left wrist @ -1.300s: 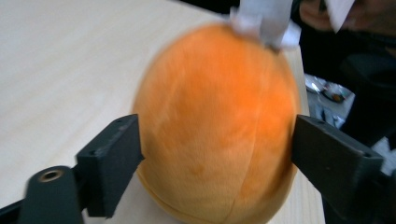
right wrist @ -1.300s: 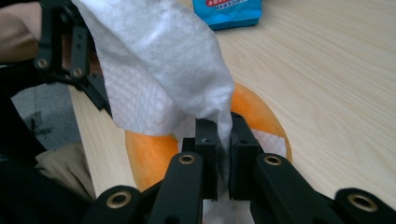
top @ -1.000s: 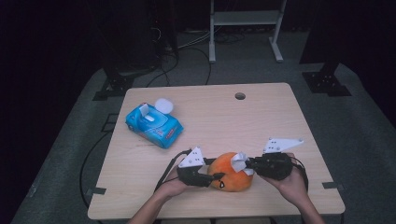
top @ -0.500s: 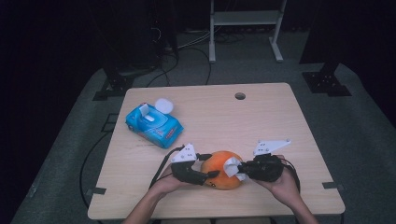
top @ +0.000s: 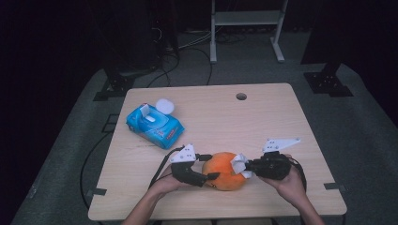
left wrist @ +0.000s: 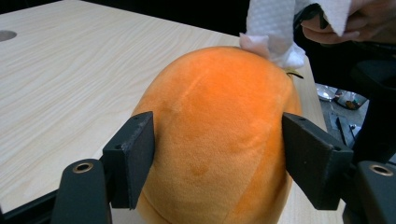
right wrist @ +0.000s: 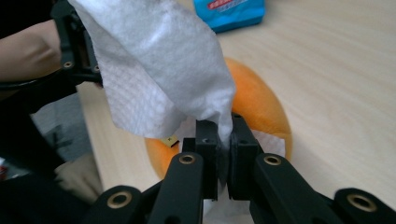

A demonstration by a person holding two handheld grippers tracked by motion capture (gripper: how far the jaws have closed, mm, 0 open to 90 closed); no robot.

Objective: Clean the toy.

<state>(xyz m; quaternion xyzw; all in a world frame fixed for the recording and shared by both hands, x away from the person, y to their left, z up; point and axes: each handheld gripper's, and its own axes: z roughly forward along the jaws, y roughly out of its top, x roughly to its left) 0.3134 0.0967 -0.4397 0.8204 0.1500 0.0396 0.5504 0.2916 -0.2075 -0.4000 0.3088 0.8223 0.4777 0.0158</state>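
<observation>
Orange plush toy (top: 225,170) between left tongs (left wrist: 219,156), jaws just opening around it, right tongs (right wrist: 224,140) clamped on white wipe (right wrist: 159,70)

We are in a dim lab or recording room: a plain wooden table (top: 281,122) stands on grey floor matting (top: 366,117), with cables (top: 187,44), black stand feet (top: 326,84) and a white metal rack (top: 246,21) behind.
</observation>
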